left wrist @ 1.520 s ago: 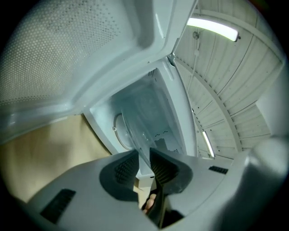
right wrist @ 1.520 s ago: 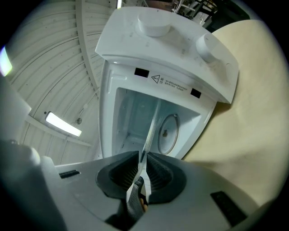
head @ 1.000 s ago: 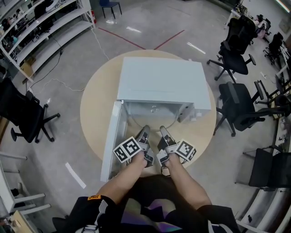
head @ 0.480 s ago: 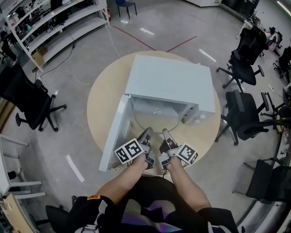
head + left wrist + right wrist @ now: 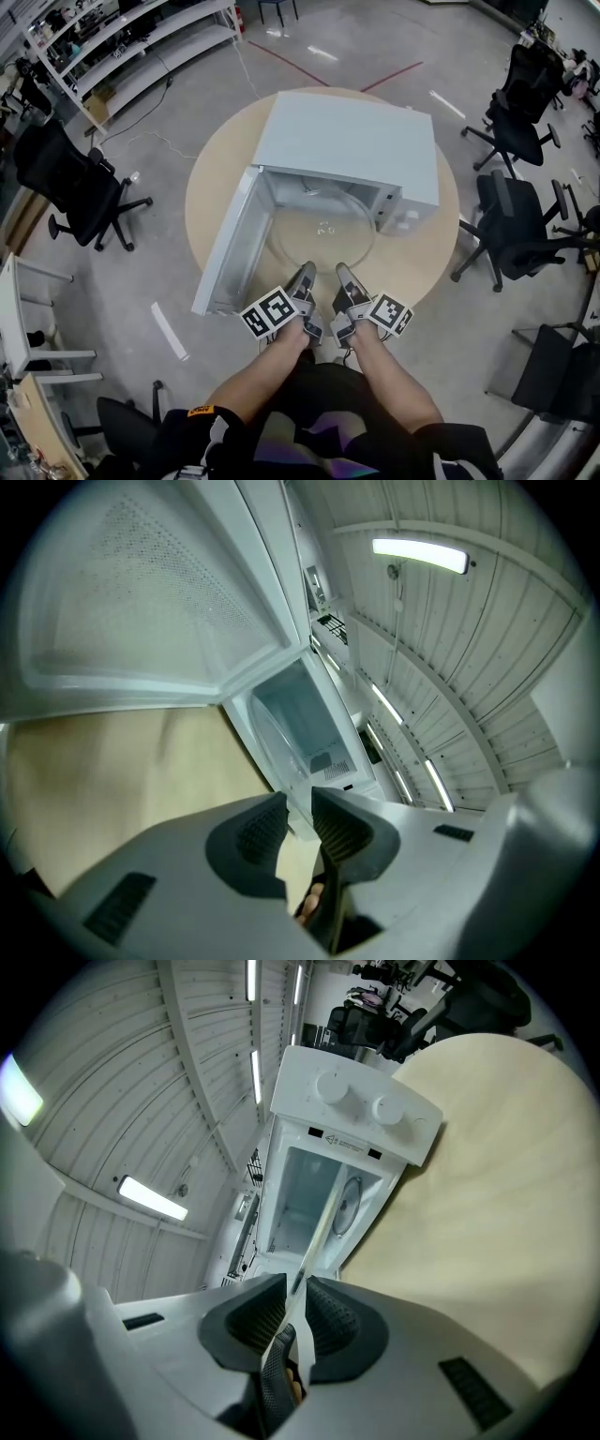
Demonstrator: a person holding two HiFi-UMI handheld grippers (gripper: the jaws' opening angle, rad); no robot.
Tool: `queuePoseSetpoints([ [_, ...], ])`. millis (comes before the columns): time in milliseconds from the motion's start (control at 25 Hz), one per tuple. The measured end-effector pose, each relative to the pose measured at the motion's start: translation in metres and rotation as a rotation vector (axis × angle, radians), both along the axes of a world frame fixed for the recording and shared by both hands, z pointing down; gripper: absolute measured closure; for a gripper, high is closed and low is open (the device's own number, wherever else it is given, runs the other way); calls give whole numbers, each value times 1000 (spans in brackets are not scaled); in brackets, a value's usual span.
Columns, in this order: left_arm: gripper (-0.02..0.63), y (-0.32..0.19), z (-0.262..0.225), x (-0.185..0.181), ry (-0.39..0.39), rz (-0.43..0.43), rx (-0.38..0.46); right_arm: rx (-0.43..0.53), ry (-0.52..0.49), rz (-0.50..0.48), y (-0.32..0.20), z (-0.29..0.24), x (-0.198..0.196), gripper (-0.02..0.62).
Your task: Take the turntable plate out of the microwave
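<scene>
The clear glass turntable plate [image 5: 322, 232] lies level, half out of the white microwave [image 5: 347, 141] and over the round table. My left gripper [image 5: 305, 273] and right gripper [image 5: 340, 273] sit side by side at its near rim. In the right gripper view the plate's thin edge [image 5: 319, 1218] runs straight into the right gripper [image 5: 295, 1288], whose pads are shut on it. In the left gripper view the plate [image 5: 269, 747] curves down into the narrow gap of the left gripper [image 5: 300, 803]; the glass is hard to make out between the pads.
The microwave door [image 5: 230, 239] hangs open to the left, close to my left gripper. The tan round table [image 5: 422, 262] has bare wood in front of the oven. Black office chairs [image 5: 520, 220] stand right, another chair [image 5: 80, 192] left, shelves [image 5: 122, 47] behind.
Both grippers have drawn back toward me with the plate, which has slid from inside the cavity to half out over the table. The head view has shifted back too.
</scene>
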State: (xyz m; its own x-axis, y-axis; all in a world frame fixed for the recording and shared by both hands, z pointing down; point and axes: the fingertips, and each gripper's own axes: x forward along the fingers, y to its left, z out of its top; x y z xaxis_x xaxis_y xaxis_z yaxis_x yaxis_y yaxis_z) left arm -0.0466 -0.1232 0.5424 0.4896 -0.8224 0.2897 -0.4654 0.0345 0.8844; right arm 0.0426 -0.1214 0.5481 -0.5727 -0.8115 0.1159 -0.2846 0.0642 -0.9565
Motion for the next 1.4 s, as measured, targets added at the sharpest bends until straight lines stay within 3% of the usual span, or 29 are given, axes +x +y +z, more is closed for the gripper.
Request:
queuePoseSetpoints([
  [680, 483, 95, 37, 48, 32, -57, -34, -36, 45, -65, 90, 33, 48, 529],
  [960, 483, 112, 51, 60, 28, -54, -56, -36, 83, -77, 105, 47, 61, 529],
  [1400, 483, 121, 75, 75, -2, -27, -101, -103, 43, -55, 118, 73, 74, 529],
])
